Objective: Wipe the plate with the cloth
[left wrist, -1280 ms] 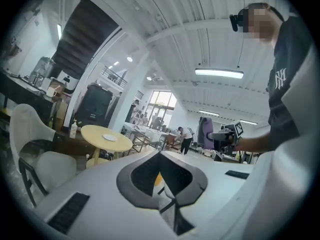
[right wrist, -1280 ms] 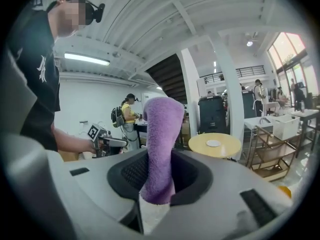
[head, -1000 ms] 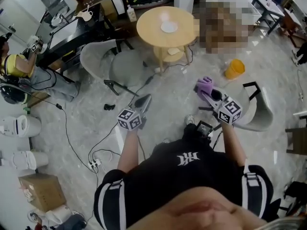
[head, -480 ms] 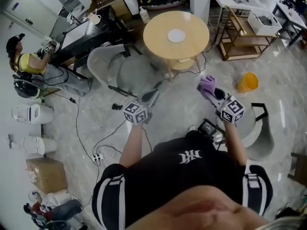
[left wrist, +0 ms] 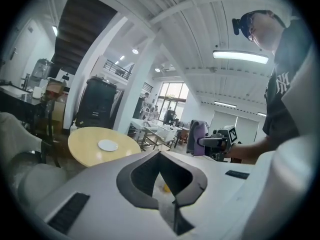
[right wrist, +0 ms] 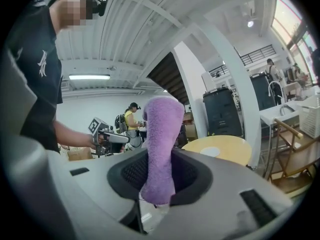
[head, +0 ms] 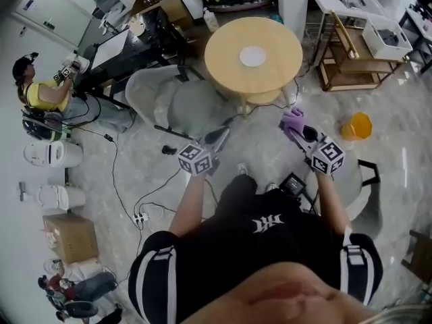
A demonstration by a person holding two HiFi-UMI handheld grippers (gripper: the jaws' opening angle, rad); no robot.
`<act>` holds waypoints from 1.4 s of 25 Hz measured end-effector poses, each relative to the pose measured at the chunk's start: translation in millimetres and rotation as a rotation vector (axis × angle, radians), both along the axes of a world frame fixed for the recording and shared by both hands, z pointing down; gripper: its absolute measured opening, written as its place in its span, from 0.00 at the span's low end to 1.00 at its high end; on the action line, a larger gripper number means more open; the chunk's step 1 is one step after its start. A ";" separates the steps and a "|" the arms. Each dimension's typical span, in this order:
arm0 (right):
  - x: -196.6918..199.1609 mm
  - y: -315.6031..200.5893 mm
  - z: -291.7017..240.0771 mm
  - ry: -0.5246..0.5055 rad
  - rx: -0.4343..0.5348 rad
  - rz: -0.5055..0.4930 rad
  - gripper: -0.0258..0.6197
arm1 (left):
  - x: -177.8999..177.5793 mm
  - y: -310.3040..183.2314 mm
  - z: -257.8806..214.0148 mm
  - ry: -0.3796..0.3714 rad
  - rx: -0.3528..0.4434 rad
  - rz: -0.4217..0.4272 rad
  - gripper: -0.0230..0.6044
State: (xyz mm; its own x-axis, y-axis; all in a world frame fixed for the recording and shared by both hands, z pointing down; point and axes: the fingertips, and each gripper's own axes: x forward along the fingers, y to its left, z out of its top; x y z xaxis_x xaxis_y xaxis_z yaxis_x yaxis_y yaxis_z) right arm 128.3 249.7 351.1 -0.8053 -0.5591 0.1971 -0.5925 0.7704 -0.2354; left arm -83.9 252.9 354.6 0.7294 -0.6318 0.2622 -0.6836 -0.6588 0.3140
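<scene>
A small white plate (head: 253, 56) lies in the middle of a round yellow table (head: 229, 59); it also shows as the plate (left wrist: 107, 145) in the left gripper view and the plate (right wrist: 210, 152) in the right gripper view. My right gripper (head: 294, 128) is shut on a purple cloth (head: 291, 119), which stands up between the jaws as the cloth (right wrist: 161, 144). My left gripper (head: 219, 138) is shut and holds nothing. Both grippers hang in the air over the floor, short of the table.
A grey chair (head: 172, 98) stands left of the table. Cables (head: 128, 194) run across the marble floor. A yellow bucket (head: 358, 125) sits on the floor at the right, near a wooden rack (head: 351, 52). Another person (head: 40, 93) works at the far left by a dark desk (head: 115, 52).
The table and plate have come nearer and more central in the head view as the person walked toward them. Both grippers advanced with the body; the cloth stays gripped.
</scene>
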 end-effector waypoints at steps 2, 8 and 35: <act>0.3 -16.5 3.3 0.013 -0.006 0.005 0.20 | 1.0 -18.2 6.1 0.017 -0.011 0.004 0.06; -7.4 -79.9 3.4 0.064 -0.011 0.063 0.20 | -8.6 -92.9 22.5 0.090 -0.012 0.040 0.06; -35.0 -335.7 -10.9 0.128 -0.018 0.064 0.20 | -20.3 -352.4 45.8 0.107 -0.070 0.109 0.06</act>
